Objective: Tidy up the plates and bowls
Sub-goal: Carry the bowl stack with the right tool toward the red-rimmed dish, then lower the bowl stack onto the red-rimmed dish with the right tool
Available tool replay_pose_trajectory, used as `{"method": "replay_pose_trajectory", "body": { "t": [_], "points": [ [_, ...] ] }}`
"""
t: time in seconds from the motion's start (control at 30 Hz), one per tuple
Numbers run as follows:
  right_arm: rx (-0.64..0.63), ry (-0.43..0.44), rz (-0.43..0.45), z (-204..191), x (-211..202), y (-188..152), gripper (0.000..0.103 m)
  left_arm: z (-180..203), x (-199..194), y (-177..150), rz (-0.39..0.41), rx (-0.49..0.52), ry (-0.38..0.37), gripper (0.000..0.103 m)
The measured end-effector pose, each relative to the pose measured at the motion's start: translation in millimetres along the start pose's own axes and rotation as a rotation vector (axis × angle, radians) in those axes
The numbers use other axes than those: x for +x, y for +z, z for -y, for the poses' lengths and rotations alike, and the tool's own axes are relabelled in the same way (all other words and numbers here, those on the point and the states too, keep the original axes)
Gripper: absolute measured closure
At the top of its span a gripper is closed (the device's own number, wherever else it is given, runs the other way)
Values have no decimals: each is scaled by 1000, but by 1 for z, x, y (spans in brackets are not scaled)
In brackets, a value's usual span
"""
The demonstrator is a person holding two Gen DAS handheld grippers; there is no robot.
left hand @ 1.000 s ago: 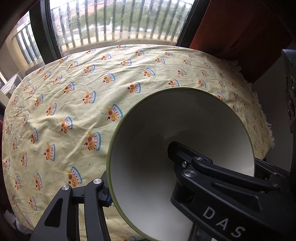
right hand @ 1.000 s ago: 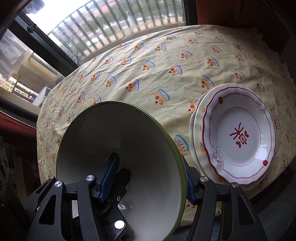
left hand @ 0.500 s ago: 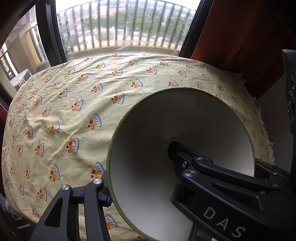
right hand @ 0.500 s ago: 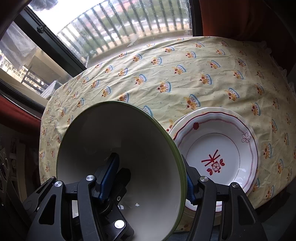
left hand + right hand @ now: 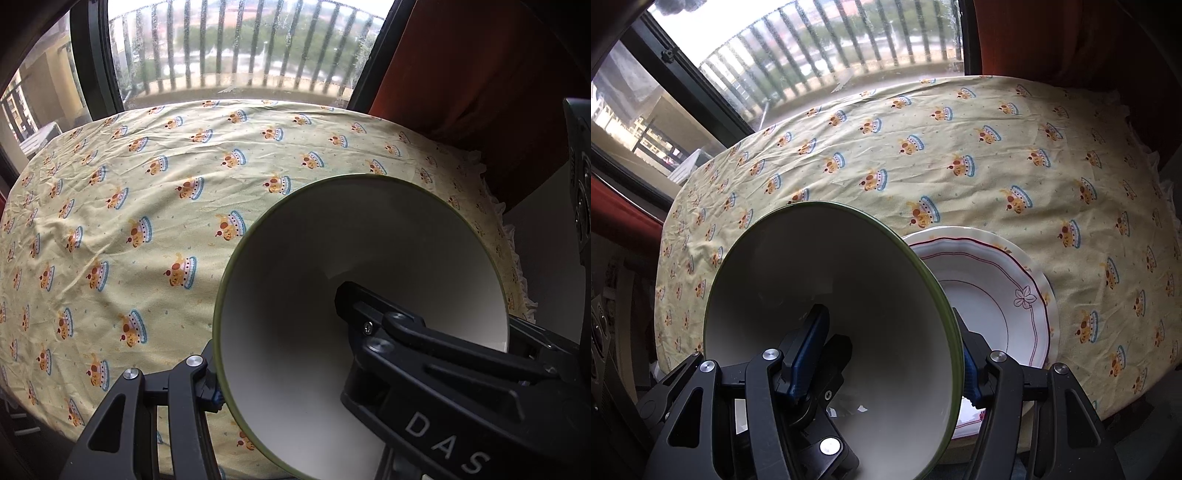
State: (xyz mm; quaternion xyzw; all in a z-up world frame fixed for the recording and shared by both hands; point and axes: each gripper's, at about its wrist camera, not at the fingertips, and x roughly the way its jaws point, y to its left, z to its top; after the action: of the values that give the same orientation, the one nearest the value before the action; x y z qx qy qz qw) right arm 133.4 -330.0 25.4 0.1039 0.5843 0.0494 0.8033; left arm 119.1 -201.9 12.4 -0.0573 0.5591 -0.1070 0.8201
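My left gripper [image 5: 280, 350] is shut on the rim of a white bowl with a green edge [image 5: 354, 280], one finger inside and one outside, holding it tilted above the table. My right gripper [image 5: 894, 347] is shut the same way on a second green-rimmed white bowl [image 5: 849, 288]. A stack of white plates with red trim [image 5: 993, 291] lies on the tablecloth near the front edge, just right of and partly hidden behind the right bowl.
The table wears a yellow tablecloth with crown prints [image 5: 147, 206], also in the right wrist view [image 5: 960, 155]. A window with balcony railings [image 5: 236, 48] stands behind the table. Red curtains [image 5: 480, 74] hang at the back right.
Both views have pulled back and tilted, showing more window. In the right wrist view the plate stack has slid left and now sits partly behind the bowl. Both grips are unchanged.
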Motion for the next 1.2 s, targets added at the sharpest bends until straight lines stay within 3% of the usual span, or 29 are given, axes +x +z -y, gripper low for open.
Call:
{"method": "replay_pose_trajectory", "body": {
  "t": [0.7,1.07,1.2],
  "points": [
    [11,-38,-111,55,27,-4,37,35,45,-9,-118,-28,-24,46],
    [52,24,-109,69,33,-4,37,43,47,-9,-112,4,16,46],
    [44,39,-101,73,31,-9,37,47,46,-14,-100,4,42,40]
  ]
}}
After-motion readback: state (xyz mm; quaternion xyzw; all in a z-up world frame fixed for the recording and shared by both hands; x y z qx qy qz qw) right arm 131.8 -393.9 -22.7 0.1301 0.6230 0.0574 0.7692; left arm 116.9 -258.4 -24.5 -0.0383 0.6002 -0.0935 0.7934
